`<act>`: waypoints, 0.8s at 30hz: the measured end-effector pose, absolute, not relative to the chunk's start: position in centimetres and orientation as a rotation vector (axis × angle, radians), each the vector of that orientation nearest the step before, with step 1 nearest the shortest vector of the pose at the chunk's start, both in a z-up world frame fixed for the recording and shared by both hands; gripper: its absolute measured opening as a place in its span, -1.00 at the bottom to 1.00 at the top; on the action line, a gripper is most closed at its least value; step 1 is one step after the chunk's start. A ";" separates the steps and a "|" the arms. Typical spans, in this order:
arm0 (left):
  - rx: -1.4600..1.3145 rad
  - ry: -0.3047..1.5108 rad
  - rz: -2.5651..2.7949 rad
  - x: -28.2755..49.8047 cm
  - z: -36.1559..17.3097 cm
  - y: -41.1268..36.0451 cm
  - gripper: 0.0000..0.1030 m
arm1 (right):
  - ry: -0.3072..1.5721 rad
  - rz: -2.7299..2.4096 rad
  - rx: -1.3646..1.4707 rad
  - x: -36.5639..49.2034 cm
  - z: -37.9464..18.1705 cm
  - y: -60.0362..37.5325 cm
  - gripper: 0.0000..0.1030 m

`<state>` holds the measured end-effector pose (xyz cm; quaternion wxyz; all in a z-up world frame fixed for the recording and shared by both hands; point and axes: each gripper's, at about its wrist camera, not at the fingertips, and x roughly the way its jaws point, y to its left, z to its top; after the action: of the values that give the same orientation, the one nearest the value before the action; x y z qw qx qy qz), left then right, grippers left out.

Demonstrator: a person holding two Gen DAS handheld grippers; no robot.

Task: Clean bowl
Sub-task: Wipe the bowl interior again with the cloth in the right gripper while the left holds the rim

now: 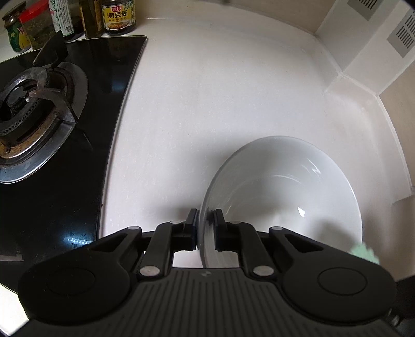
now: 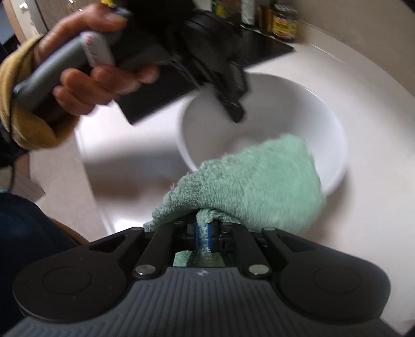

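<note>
A white bowl (image 1: 285, 186) stands on the pale countertop. My left gripper (image 1: 206, 220) is shut on the bowl's near left rim, one finger outside the wall and one inside. In the right wrist view the same bowl (image 2: 324, 134) lies ahead, with the left gripper (image 2: 233, 109) held by a person's hand (image 2: 85, 77) clamped on its far rim. My right gripper (image 2: 205, 233) is shut on a green terry cloth (image 2: 259, 178), which drapes forward over the bowl's near edge. A corner of the cloth (image 1: 363, 250) shows at the bowl's right side in the left wrist view.
A black glass gas stove (image 1: 52, 124) with a burner lies left of the bowl. Several sauce jars and bottles (image 1: 118, 16) line the back wall. White tiled walls (image 1: 363, 51) form a corner on the right. A mustard sleeve (image 2: 23, 116) covers the person's wrist.
</note>
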<state>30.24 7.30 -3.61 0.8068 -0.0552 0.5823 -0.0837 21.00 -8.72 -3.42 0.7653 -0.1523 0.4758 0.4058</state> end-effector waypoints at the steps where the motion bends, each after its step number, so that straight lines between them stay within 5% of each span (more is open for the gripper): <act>1: -0.116 1.247 -0.183 30.2 -3.7 7.4 -0.83 | 1.021 0.885 -0.313 20.9 -3.4 -8.3 -0.91; 13: -0.088 1.256 -0.203 30.4 -4.0 7.5 -0.78 | 0.811 0.851 -0.027 20.4 0.1 -10.0 -0.94; 24: -0.041 1.241 -0.223 31.1 -4.2 7.0 -0.79 | 0.615 0.584 -0.422 28.4 4.4 -12.5 -0.92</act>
<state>31.12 7.01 -4.16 0.8076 -0.0191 0.5802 -0.1042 28.42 -12.52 4.40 0.8900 -0.2032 0.2960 0.2811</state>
